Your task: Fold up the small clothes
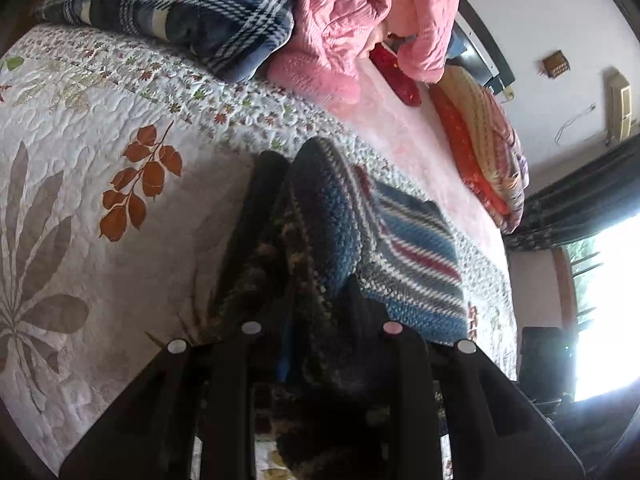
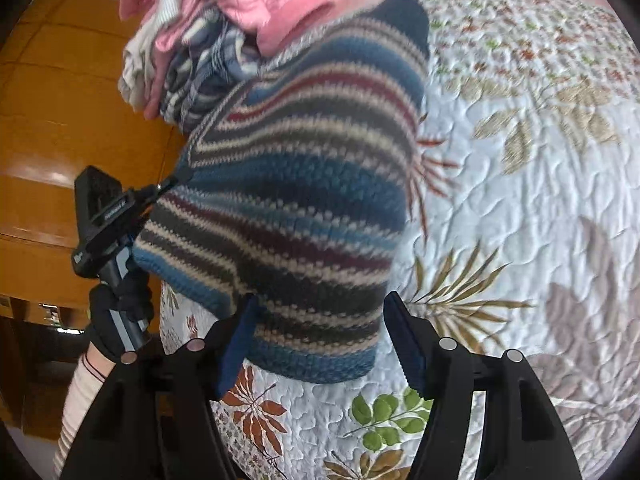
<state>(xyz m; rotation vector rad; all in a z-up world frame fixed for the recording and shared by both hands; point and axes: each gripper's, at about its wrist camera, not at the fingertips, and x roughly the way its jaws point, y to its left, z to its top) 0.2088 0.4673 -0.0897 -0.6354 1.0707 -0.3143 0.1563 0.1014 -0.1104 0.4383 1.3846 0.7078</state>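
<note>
A small knitted sweater [image 2: 288, 184] with blue, grey, cream and maroon stripes lies on the floral quilt [image 2: 540, 200], one side lifted. My left gripper [image 1: 312, 220] is shut on a bunched fold of the sweater [image 1: 412, 248], which drapes over its fingers. In the right wrist view the left gripper [image 2: 172, 182] pinches the sweater's left corner, held by a gloved hand [image 2: 120, 308]. My right gripper [image 2: 322, 298] stands open at the sweater's near hem, a finger on either side and not closed on it.
A plaid blanket [image 1: 168, 12] and a pink jacket [image 1: 360, 8] are heaped at the far side of the bed. Folded orange and striped cloths [image 1: 480, 140] lie near the bed's edge. A wooden wardrobe [image 2: 60, 120] stands to the left, a bright window [image 1: 608, 312] to the right.
</note>
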